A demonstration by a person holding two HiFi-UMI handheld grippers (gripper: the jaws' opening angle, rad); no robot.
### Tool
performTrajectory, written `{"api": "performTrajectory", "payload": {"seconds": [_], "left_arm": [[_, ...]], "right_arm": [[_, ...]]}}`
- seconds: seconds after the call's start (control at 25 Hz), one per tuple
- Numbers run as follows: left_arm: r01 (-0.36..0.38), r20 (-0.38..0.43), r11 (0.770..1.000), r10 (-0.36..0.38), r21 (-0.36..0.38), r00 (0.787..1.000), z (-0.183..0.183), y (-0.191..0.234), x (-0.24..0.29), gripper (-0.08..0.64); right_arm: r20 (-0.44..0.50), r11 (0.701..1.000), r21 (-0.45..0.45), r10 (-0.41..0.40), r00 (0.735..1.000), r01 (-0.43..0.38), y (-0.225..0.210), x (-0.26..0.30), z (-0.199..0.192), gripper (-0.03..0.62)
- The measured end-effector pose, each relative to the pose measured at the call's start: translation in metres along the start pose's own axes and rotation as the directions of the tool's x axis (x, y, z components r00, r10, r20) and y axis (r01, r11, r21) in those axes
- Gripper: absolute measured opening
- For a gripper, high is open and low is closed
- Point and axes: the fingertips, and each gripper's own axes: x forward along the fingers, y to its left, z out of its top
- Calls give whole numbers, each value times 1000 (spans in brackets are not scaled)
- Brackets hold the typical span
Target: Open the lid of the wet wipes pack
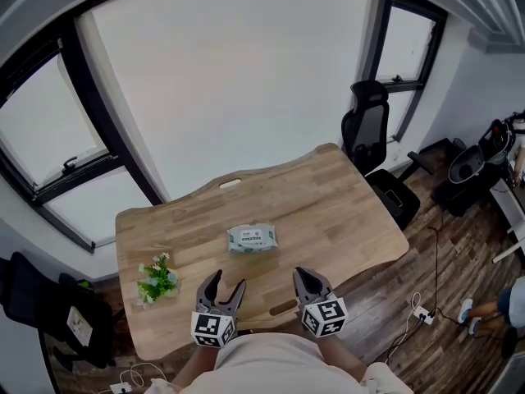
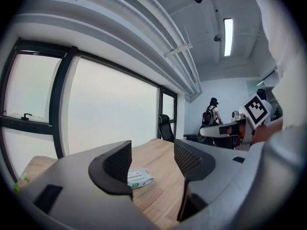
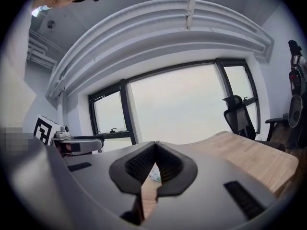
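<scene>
wet wipes pack (image 1: 252, 238) on table (image 1: 344, 212), person (image 2: 211, 114) only in left gripper view

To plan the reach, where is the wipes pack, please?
Head view: wet wipes pack lies centred on the table, right of the plant, ahead of left gripper and right gripper.

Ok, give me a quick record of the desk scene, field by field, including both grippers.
Surface: wooden table
Wet wipes pack: lying flat mid-table, touched by neither gripper
Small plant: on the table, left of the pack, apart from it
Left gripper: jaws apart, empty, over the near edge
Right gripper: jaws together, empty, over the near edge
Office chair: beyond the table's far right corner
</scene>
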Motion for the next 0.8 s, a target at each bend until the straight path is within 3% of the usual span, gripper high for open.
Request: {"api": "performTrajectory", "payload": {"seconds": [0.8], "left_arm": [[55, -95, 998, -51, 41, 994, -35, 54, 18, 285]], "right_arm": [[-68, 998, -16, -68, 995, 67, 16, 41, -17, 8]]}}
